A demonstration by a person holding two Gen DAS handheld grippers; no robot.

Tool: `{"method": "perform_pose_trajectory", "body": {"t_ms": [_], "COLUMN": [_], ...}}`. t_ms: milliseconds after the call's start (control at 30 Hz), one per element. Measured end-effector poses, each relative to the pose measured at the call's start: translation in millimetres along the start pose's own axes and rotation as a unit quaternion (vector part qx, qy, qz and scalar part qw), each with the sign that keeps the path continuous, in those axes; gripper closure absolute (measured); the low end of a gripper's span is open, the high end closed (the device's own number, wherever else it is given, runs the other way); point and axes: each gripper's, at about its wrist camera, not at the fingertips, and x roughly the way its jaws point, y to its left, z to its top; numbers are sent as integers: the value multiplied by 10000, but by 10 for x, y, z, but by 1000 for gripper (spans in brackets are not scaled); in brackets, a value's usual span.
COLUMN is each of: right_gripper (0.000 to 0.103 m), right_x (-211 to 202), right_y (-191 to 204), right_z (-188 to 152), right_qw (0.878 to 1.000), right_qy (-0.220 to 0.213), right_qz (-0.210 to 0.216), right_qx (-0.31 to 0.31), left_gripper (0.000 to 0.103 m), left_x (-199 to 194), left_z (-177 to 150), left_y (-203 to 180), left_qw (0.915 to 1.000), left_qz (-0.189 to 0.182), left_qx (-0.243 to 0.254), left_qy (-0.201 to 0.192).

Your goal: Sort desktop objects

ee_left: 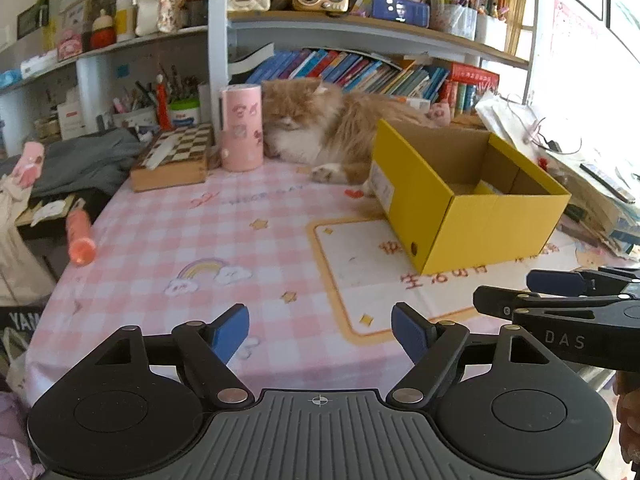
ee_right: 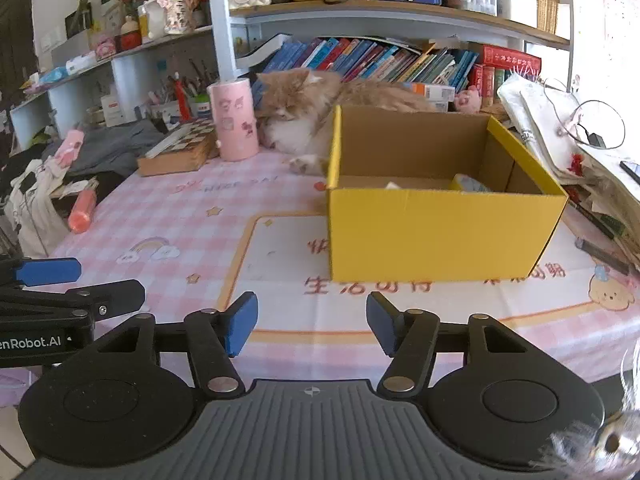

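A yellow cardboard box (ee_left: 492, 220) stands open on the pink checked tablecloth (ee_left: 192, 240), ahead and to the right; in the right wrist view (ee_right: 440, 232) small items lie inside it. An orange tube (ee_left: 80, 236) lies at the table's left edge, also in the right wrist view (ee_right: 82, 210). My left gripper (ee_left: 320, 330) is open and empty above the near table. My right gripper (ee_right: 312, 328) is open and empty in front of the box. Each gripper shows beside the other: the right gripper at the left view's right edge (ee_left: 560, 308), the left gripper at the right view's left edge (ee_right: 60, 292).
An orange and white cat (ee_left: 320, 124) lies behind the box. A pink cylinder (ee_left: 241, 126) and a chessboard box (ee_left: 176, 156) stand at the back left. Grey cloth (ee_left: 88, 160) is piled far left. Papers and bags (ee_left: 560, 152) are stacked at the right. Bookshelves (ee_left: 360, 68) rise behind.
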Motion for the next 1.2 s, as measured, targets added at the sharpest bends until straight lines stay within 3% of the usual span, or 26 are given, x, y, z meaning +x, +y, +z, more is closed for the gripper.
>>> {"method": "perform_pose_trajectory", "body": {"t_ms": [267, 667, 1200], "right_gripper": [40, 29, 28], "right_x": [-93, -167, -184], "right_y": [119, 253, 362], "right_z": [-159, -320, -373], "right_qw": [9999, 9996, 9993], "right_qy": [133, 262, 362], "right_qz": [10, 67, 43], "right_qx": [104, 81, 47], "left_gripper": [13, 11, 3], "left_x": [-127, -187, -193], "left_z": [-118, -240, -281], "left_y": [61, 103, 160], "left_qw": [9999, 9993, 9988], "left_qz": [101, 196, 174], "left_qx": [7, 87, 102], "left_qy": [96, 298, 453]}}
